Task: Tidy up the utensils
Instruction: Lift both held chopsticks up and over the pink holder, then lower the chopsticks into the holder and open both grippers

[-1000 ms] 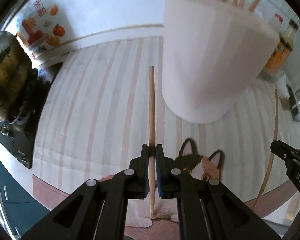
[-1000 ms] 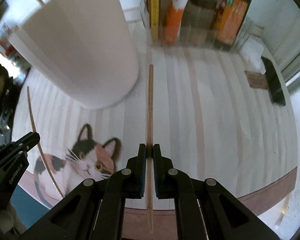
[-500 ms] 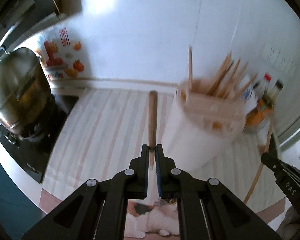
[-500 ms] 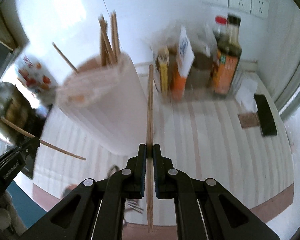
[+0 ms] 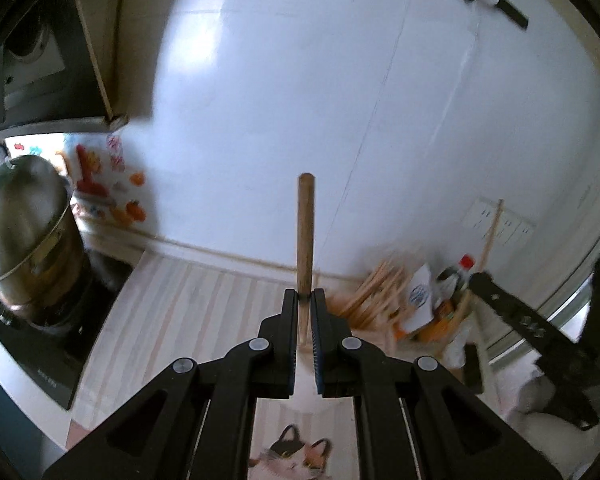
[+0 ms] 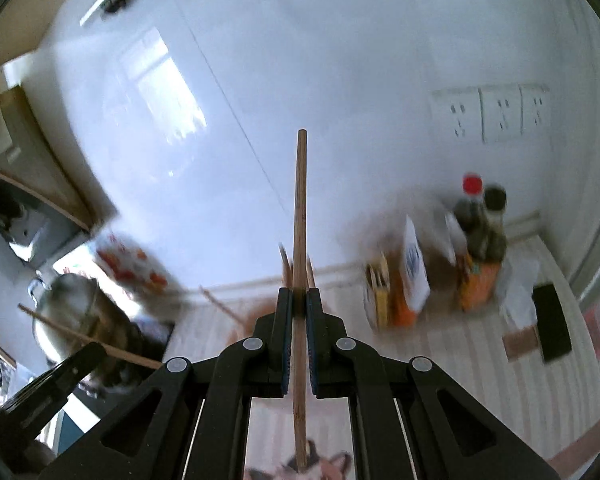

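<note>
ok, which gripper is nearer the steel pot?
Left. The left gripper has the steel pot close on its left; the right gripper sits farther right, with the left one between it and the pot.

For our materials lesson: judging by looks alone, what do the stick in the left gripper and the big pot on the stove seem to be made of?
Chopstick: looks like wood or bamboo, with a matte brown surface and a blunt round end. Pot: looks like metal, probably stainless steel, with a grey sheen and soft reflections; blur hides finer detail.

Left gripper (image 5: 304, 300) clamps upright chopstick (image 5: 305, 232) w/ chopstick holder (image 5: 374, 300) just right, pot (image 5: 28, 236) far left.
</note>
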A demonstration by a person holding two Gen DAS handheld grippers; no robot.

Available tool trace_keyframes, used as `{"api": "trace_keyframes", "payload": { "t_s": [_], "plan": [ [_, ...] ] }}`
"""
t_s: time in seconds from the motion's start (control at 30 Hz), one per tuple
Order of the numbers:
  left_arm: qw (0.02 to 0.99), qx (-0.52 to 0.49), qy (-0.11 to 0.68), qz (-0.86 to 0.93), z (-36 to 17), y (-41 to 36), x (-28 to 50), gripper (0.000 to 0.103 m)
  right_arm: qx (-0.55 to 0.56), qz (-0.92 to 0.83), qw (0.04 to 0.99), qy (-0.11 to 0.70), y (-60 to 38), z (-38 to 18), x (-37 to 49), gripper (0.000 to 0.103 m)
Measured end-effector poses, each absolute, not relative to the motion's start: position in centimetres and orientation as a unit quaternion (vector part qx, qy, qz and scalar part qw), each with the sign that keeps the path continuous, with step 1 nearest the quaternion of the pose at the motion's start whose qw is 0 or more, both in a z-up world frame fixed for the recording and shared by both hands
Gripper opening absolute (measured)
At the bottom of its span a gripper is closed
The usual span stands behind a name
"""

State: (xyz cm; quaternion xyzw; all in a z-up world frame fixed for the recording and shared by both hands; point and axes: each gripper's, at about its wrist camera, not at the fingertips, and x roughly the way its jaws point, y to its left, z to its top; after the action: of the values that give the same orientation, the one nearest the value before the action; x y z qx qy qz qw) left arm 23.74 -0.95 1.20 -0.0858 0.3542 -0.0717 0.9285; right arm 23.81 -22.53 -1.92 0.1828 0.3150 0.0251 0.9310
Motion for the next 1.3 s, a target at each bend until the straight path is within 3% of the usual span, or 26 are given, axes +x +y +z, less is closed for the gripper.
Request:
{"api": "trace_keyframes", "payload": {
  "t_s": [0.27,0.63,0.87,1.13,1.3],
  "plan": [
    [0.924,-0.063,0.366,-0.095,1.4,-3.6,28.4,0.004,0.188,0.012,0.942,0.276,-22.0,0.4,28.9,0.007],
    [0.891,-0.048,0.436,-0.116,-4.0,-6.2,34.8,0.004,0.197,-0.010,0.942,0.272,-20.9,-4.0,36.4,0.007],
    [0.880,-0.056,0.458,-0.116,-5.8,-5.9,35.1,0.004,0.183,0.000,0.944,0.276,-20.5,-6.4,36.8,0.007],
    [0.877,-0.065,0.466,-0.100,-6.3,-5.3,35.3,0.004,0.186,-0.004,0.958,0.217,-20.6,-6.4,36.0,0.007],
    [0.886,-0.047,0.454,-0.076,-5.7,-5.4,34.6,0.010,0.183,0.001,0.961,0.205,-20.1,-7.4,35.7,0.007]
  ]
}}
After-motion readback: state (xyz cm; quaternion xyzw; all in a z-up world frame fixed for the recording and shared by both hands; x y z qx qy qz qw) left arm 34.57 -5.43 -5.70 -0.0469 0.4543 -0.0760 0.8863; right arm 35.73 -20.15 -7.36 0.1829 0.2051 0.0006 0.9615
